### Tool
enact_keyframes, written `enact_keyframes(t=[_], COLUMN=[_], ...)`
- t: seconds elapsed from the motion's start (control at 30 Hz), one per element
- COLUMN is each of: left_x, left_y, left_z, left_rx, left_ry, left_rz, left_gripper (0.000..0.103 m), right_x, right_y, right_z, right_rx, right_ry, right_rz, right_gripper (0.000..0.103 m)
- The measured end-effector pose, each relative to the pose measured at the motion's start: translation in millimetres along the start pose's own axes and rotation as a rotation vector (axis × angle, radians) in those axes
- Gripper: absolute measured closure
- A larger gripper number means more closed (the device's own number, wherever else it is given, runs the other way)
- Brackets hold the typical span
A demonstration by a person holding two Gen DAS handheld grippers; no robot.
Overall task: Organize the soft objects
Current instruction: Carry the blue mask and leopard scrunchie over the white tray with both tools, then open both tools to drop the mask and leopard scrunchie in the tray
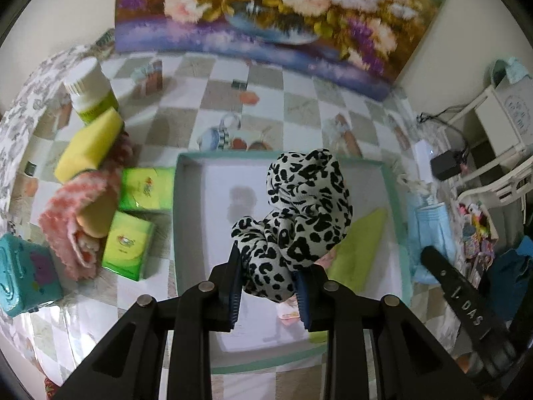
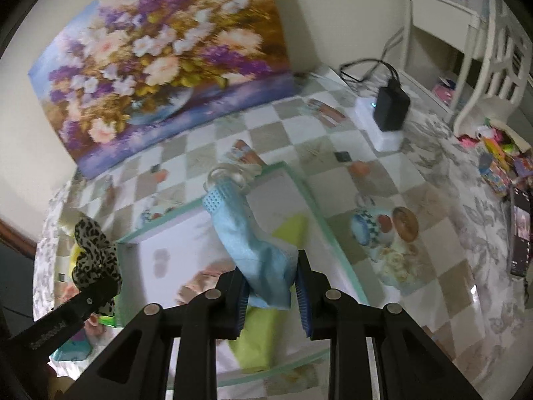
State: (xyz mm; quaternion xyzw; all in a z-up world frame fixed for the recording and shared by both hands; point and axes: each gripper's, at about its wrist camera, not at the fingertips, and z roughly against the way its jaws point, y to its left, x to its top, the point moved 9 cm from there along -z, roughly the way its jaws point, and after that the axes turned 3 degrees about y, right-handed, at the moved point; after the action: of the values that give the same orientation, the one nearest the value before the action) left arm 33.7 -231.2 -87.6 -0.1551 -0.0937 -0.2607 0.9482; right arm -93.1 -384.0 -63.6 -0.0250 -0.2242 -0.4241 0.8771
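Note:
My left gripper (image 1: 266, 266) is shut on a black-and-white leopard-print cloth (image 1: 306, 200), which hangs bunched above a white tray with a teal rim (image 1: 176, 216). My right gripper (image 2: 271, 266) is shut on a light blue cloth (image 2: 246, 233) with a clear ring at its far end, held over the same tray (image 2: 319, 213). A lime green cloth (image 1: 359, 250) lies inside the tray at its right side and shows under the right gripper as the lime cloth (image 2: 260, 336). Each view catches the other gripper at its edge: a right finger (image 1: 449, 283) and a left finger (image 2: 66, 316).
Left of the tray lie a yellow sponge (image 1: 88, 146), a pink fuzzy cloth (image 1: 80, 220), two green tissue packs (image 1: 146, 190), a teal box (image 1: 26, 273) and a white jar (image 1: 90, 90). A flower painting (image 1: 266, 16) leans at the back. A black adapter (image 2: 391, 106) sits to the right.

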Motion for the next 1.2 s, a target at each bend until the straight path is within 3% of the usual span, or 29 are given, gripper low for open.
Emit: enact_keyframes(t=[0.23, 0.63, 0.87, 0.93, 1.0, 1.2], left_x=[-17, -36, -33, -31, -31, -26], left_y=[13, 16, 13, 11, 13, 18], left_z=[-34, -58, -66, -66, -64, -49], left_rx=[0.047, 0.141, 0.145, 0.137, 0.137, 0.116], left_ry=[0.083, 0.135, 0.147, 0.147, 0.143, 0.117], left_rz=[-0.01, -0.045, -0.041, -0.037, -0.033, -0.01], left_gripper=[0.074, 0.072, 0.071, 0.068, 0.057, 0.032], right_x=[-19, -51, -59, -59, -59, -52], right_y=[-11, -27, -27, -27, -28, -25], right_z=[-28, -62, -69, -71, -71, -67], right_rx=[-0.063, -0.14, -0.173, -0.175, -0.181, -0.167], right_ry=[0.096, 0.244, 0.278, 0.286, 0.287, 0.267], right_rz=[0.004, -0.011, 0.009, 0.009, 0.005, 0.0], right_gripper=[0.076, 0.073, 0.061, 0.058, 0.048, 0.042])
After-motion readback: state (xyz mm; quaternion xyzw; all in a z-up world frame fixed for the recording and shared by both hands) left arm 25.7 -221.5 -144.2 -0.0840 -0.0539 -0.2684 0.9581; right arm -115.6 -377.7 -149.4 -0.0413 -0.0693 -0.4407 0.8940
